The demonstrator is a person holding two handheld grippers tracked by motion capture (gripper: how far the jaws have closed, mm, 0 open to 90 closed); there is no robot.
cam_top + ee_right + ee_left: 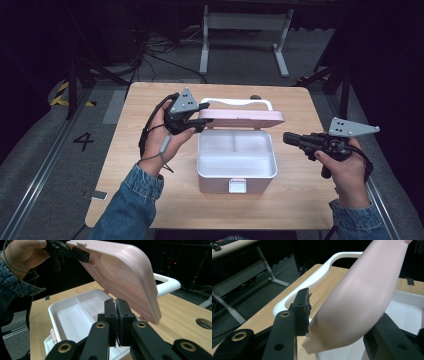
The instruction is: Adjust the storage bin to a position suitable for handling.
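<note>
Where the wooden table [150, 200] shows its middle, the white box [236, 161] sits with its pink lid [242, 118] raised on the far hinge; the lid's long axis runs left to right across the table, its free edge lifted and its inner face turned toward the person; the white handle [237, 102] lies behind it. The left gripper [196, 119] clamps the lid's left corner, so that hand is the nearer; further swing would, I judge, carry the lid back over the hinge. The right gripper [289, 138] hovers just right of the box, jaws pressed together on nothing.
</note>
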